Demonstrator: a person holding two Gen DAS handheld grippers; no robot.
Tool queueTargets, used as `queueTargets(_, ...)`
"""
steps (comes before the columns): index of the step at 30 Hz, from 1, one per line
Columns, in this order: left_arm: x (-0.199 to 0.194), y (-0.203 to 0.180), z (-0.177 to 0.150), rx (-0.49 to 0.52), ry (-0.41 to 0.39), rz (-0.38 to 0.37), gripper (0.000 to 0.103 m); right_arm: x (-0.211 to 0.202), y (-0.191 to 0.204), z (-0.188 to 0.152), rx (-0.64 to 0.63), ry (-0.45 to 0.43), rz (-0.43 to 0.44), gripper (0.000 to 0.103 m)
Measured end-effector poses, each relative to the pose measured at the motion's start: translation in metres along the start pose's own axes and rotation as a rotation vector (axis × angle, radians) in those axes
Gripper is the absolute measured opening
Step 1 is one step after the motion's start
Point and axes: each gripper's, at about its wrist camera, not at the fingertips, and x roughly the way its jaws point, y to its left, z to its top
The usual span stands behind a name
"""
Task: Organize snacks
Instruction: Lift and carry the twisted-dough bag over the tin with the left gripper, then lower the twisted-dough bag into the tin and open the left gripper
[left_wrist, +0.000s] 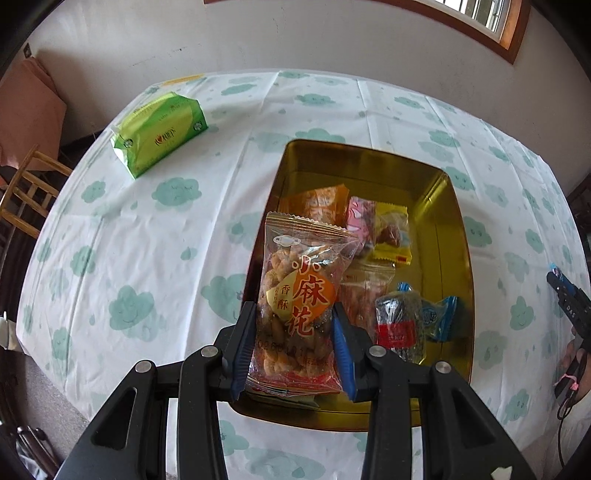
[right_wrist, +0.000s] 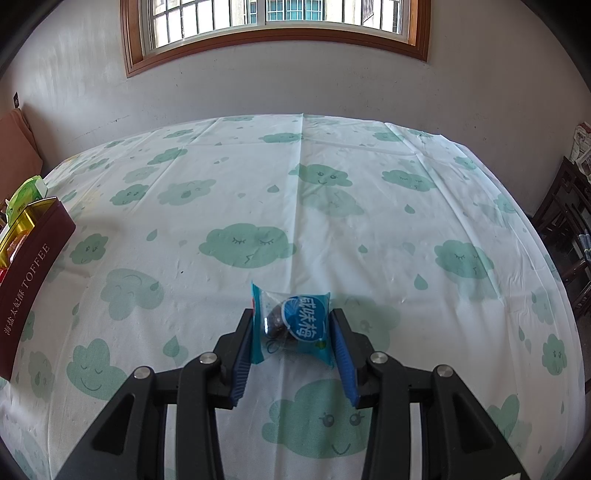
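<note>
Left wrist view first: our left gripper (left_wrist: 295, 347) is clamped on a clear snack bag (left_wrist: 301, 295), its blue pads (left_wrist: 242, 354) pressing both sides. We can read big red letters on the bag, 小麻花, and small ones, 香酥. Brown twisted sticks show through the plastic. The gripper points steeply down, and the bag sits over the near left part of a gold tin (left_wrist: 436, 206).

Inside the tin we see an orange pack (left_wrist: 317, 201), a pink pack (left_wrist: 360, 218), a yellow pack (left_wrist: 393, 236), a dark pack with a red label (left_wrist: 399, 328) and a small blue pack (left_wrist: 443, 317). The writing on them is too small for us to read.

Far to the left, a green tissue pack (left_wrist: 159, 134) lies on the tablecloth (left_wrist: 147, 240), which has green clouds on it. At the right edge, part of the other gripper shows with "DAS" on it.

Right wrist view: our right gripper (right_wrist: 293, 332) is closed on a small blue candy (right_wrist: 295, 325), one pad on each side, down at the cloth. We read 咸味梅 in white on the wrapper. The gripper tilts down toward the table. At the left edge the tin's dark red wall (right_wrist: 33, 266) says "TOFFEE".
</note>
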Motion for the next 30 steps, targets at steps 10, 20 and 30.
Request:
queueTargets(10,0.016,-0.001,-0.007,0.024,0.050,0.009,0.035,0.000,0.000,0.000,0.000,0.000,-0.001,0.041)
queueTargets(20,0.023,0.003,-0.011,0.016,0.072,0.005,0.039,0.000,0.000,0.000,0.000,0.000,-0.001,0.041)
queueTargets(30,0.023,0.001,-0.012,0.021,0.062,0.001,0.048,0.000,0.000,0.000,0.000,0.000,-0.001,0.041)
